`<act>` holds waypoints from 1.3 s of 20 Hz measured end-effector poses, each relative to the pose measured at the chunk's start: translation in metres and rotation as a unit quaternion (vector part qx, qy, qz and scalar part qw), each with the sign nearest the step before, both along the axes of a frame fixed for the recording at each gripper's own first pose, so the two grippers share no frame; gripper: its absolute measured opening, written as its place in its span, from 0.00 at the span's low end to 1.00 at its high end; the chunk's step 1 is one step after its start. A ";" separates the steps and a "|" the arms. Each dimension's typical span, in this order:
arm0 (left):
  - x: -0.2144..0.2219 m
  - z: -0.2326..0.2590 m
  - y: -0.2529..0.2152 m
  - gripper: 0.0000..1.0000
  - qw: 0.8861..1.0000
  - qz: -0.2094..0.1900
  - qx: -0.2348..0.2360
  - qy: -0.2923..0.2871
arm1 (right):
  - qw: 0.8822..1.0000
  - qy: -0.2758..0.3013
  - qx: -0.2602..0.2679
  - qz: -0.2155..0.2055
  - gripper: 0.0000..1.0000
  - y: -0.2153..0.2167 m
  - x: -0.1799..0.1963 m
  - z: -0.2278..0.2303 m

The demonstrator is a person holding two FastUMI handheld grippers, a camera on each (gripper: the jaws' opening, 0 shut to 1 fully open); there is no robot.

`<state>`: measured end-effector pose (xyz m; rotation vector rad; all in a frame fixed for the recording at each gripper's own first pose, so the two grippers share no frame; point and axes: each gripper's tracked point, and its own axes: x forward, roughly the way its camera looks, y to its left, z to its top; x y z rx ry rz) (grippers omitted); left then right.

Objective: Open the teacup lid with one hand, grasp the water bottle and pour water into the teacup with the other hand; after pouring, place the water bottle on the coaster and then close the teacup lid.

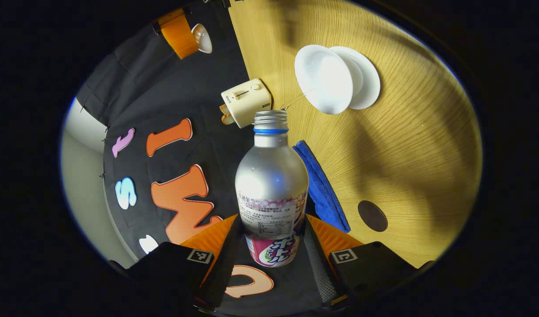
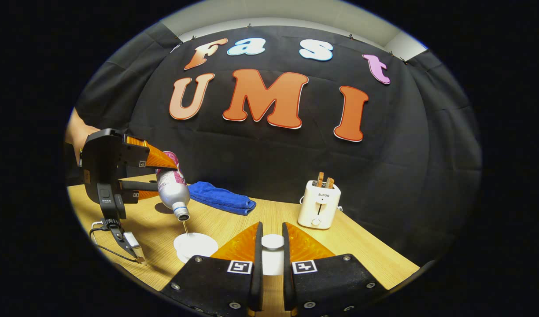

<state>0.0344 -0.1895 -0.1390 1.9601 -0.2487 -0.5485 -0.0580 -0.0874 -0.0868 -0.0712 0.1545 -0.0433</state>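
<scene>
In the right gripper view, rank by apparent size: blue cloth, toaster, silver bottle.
1. Folded blue cloth
2. Cream toaster, close to the cloth in size
3. Tilted silver bottle, partly hidden by the left gripper's fingers

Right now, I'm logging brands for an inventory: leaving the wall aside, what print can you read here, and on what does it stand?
"SUPOR": on the front of the toaster, above its lever.
Water bottle: the label carries small print and larger characters, too small or blurred to read.
Teacup lid and teacup: no print visible.
</scene>
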 end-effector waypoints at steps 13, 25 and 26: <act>0.004 0.014 -0.020 0.80 0.998 -0.029 0.055 -0.021 | 1.000 0.001 -0.005 0.003 0.19 0.000 -0.001 0.003; 0.000 0.021 -0.029 0.80 0.993 -0.052 0.101 -0.042 | 1.000 0.003 -0.011 0.005 0.19 -0.003 -0.002 0.002; 0.000 0.021 -0.030 0.80 0.992 -0.055 0.103 -0.044 | 1.000 0.004 -0.012 0.005 0.19 -0.002 -0.002 0.001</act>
